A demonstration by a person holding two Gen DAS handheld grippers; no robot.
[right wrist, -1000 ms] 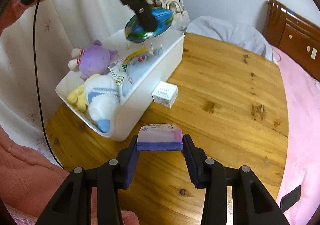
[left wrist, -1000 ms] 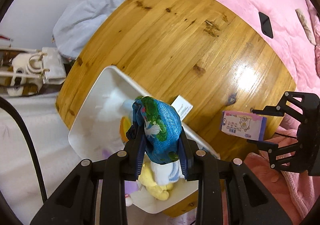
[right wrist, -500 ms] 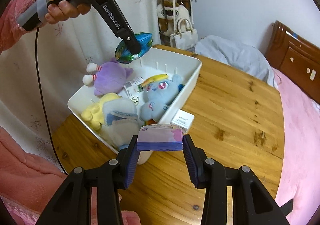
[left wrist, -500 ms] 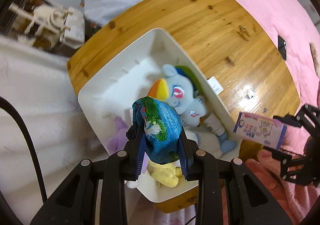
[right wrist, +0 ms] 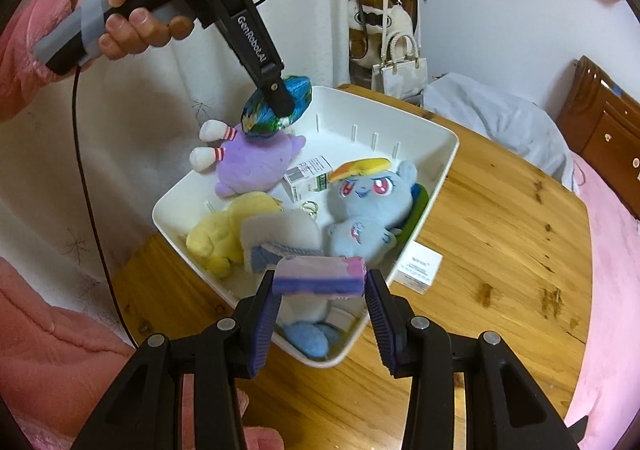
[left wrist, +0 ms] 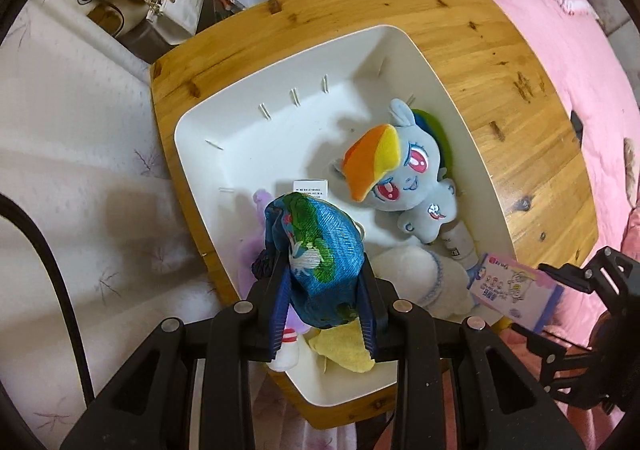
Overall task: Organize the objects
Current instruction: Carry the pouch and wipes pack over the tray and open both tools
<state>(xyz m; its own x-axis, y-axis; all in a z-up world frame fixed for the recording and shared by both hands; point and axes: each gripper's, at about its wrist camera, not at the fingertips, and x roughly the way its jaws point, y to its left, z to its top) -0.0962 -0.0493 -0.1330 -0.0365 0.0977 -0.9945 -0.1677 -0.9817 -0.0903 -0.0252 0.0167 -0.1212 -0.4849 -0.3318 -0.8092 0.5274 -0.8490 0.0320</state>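
My left gripper [left wrist: 322, 266] points down over the white bin [left wrist: 248, 130] and is shut on a blue-green fabric pouch [left wrist: 316, 234]. In the right wrist view that pouch [right wrist: 300, 88] hangs just above a purple plush [right wrist: 256, 162], with a hand holding the left gripper [right wrist: 280, 106]. My right gripper [right wrist: 322, 284] is shut on a pink-and-purple tissue packet [right wrist: 320, 270], over the bin's near rim [right wrist: 192, 246]. The packet [left wrist: 508, 286] also shows at the lower right of the left wrist view. Inside the bin lie a blue pony plush [right wrist: 368, 210], a yellow plush [right wrist: 224, 234] and a small carton [right wrist: 308, 178].
The bin sits at the curtain side of a round wooden table [right wrist: 500, 250]. A small white box [right wrist: 420, 266] stands on the table against the bin's outer wall. A pink bed [left wrist: 560, 30] lies beyond the table, and handbags [right wrist: 396, 70] and a grey cloth [right wrist: 492, 118] sit behind it.
The left gripper carried the pouch from the bin's edge to over its middle, sinking a little and rolling. The right gripper brought the packet closer, up to the bin's near rim.
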